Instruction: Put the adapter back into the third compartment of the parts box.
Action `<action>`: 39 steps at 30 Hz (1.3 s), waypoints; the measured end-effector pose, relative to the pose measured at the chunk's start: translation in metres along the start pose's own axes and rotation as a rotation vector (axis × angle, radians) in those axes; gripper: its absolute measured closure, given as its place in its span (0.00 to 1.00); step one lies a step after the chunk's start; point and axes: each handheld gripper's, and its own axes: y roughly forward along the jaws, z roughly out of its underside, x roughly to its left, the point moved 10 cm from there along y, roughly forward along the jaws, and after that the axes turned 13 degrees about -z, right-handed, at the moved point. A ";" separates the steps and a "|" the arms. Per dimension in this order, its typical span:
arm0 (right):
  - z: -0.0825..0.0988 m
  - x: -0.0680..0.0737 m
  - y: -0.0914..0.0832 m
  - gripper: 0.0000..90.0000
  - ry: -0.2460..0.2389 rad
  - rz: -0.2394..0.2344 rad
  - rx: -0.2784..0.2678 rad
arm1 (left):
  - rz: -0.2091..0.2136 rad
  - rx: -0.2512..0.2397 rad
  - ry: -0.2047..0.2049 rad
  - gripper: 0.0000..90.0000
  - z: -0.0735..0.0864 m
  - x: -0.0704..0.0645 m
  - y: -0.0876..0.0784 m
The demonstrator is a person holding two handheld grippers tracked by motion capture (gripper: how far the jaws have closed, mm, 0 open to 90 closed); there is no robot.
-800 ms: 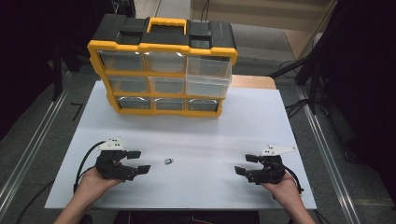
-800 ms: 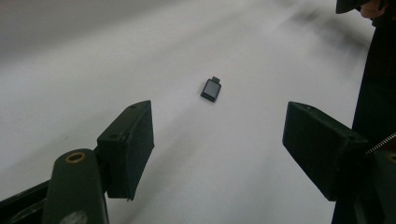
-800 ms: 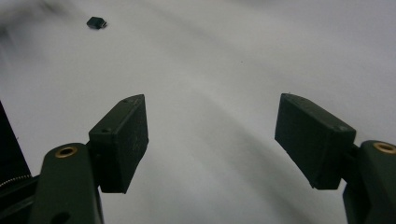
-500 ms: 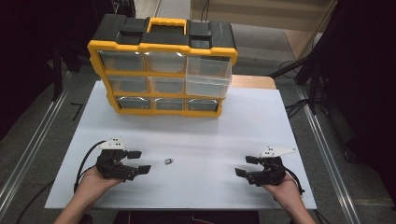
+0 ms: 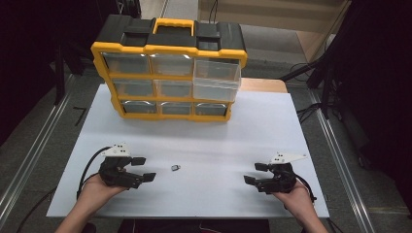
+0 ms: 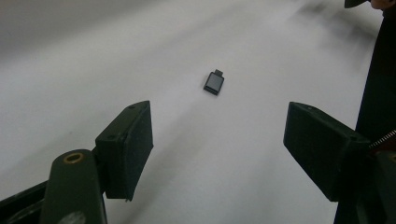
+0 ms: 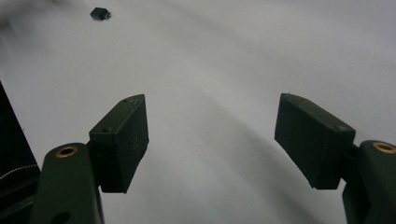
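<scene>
Nothing shifted since before; small dark adapter [image 6: 214, 82], details blurred.

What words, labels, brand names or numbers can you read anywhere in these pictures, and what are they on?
None can be read.
Yellow and black drawer box: no lettering can be made out on its frame, handle or clear drawers.
Small dark part on the white table: plain, no marking to be made out.
Left gripper and right gripper: no label to be seen.

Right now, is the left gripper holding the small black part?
No: in the left gripper view the small black part lies on the white table, ahead of the open left gripper.
</scene>
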 end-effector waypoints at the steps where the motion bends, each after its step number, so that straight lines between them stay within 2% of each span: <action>1: 0.001 0.000 0.000 0.27 0.000 0.002 0.005 | 0.003 0.000 0.002 0.28 0.000 0.000 0.000; 12: 0.003 0.000 0.002 0.27 -0.032 0.028 0.030 | -0.009 0.023 -0.009 0.29 0.001 0.001 0.001; 31: 0.003 0.003 0.003 0.27 -0.015 -0.001 0.030 | -0.010 0.028 0.000 0.29 0.002 -0.001 0.002; 39: 0.002 0.004 0.005 0.27 -0.022 -0.008 0.029 | 0.010 0.065 0.000 0.29 0.001 -0.003 0.005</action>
